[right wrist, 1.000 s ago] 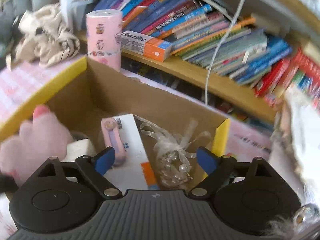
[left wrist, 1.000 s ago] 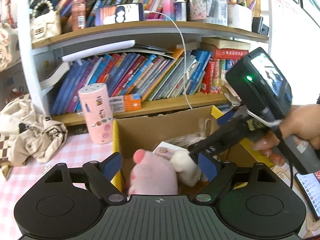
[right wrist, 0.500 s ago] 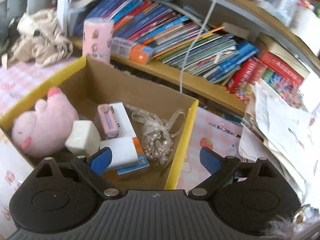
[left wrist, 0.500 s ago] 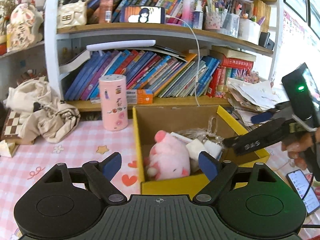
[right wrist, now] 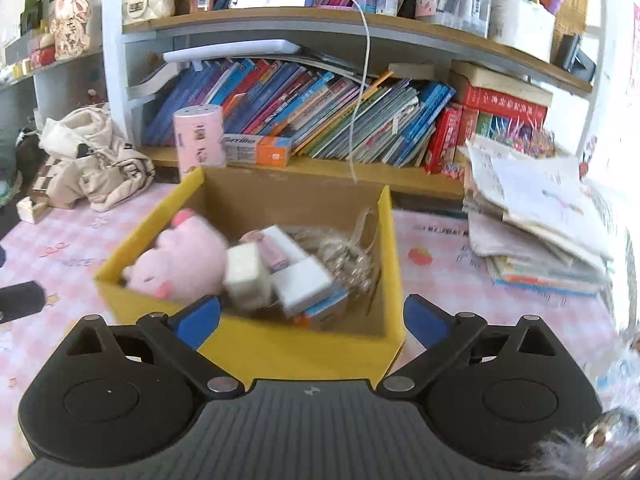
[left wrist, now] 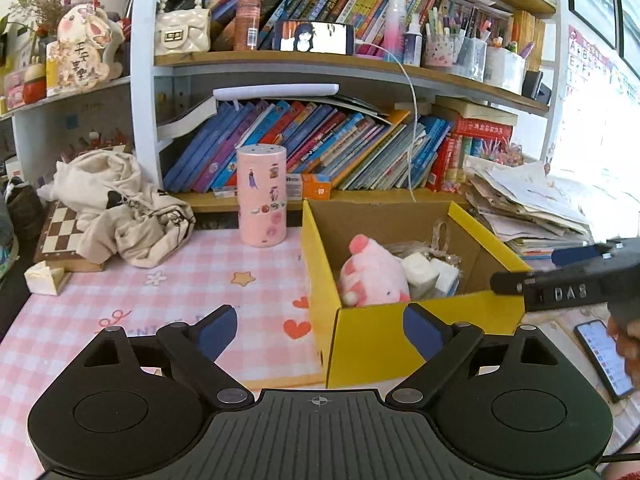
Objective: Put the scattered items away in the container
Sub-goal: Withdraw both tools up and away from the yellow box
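The yellow box (left wrist: 372, 344) stood on the counter (left wrist: 160, 304) and held the pink plush toy (left wrist: 374, 274), at its left side. The toy looked soft and light; grasp its body. Both the left hand-held gripper (left wrist: 318, 330) and right hand-held gripper (right wrist: 312, 318) were opening, empty.

A table covered by a pink checked cloth (left wrist: 208, 280) with hearts and stars is set against a white-framed bookshelf (left wrist: 142, 92) with wooden boards. The lower shelf is filled with leaning books (left wrist: 320, 148), and the upper shelf is crowded with bottles, pen cups and a small quilted bag (left wrist: 182, 28). Strong daylight is let in from the right, where a pile of papers (left wrist: 528, 200) is stacked.
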A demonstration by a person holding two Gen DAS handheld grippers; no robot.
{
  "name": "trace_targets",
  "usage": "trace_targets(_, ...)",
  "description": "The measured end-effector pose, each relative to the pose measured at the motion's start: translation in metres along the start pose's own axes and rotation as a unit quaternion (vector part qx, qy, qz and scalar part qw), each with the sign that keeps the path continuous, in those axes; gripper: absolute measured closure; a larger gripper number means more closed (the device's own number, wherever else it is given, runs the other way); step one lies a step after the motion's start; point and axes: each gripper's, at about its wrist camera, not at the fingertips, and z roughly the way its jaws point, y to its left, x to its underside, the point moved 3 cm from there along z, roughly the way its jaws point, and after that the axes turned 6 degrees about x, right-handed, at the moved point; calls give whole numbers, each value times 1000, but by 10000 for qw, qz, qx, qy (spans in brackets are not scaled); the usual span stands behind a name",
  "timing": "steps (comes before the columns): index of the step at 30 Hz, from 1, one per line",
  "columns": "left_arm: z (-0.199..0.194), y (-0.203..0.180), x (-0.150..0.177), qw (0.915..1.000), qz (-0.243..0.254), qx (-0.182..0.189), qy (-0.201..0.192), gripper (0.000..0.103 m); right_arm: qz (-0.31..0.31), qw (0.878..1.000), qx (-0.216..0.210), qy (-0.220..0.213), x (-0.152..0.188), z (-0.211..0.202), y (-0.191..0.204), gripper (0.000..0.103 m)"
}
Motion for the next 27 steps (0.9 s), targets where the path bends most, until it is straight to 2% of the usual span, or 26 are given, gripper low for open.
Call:
trace_targets(8,-23,2,24,9998,-27,91,160,10,218,9997,19,133,42,-35,34,2)
trace_targets(13,-37,0,40,9995,72,153,263,10,365,9991,223,42,67,-60,54,0)
trace_targets(19,-49,7,52,9993,115,103,342,6,256,9993,207,186,83,-75,74,0)
trace_targets(27,-58,15,67,9981,173,62,584,3,528,9971,400,376,101,-89,79,0)
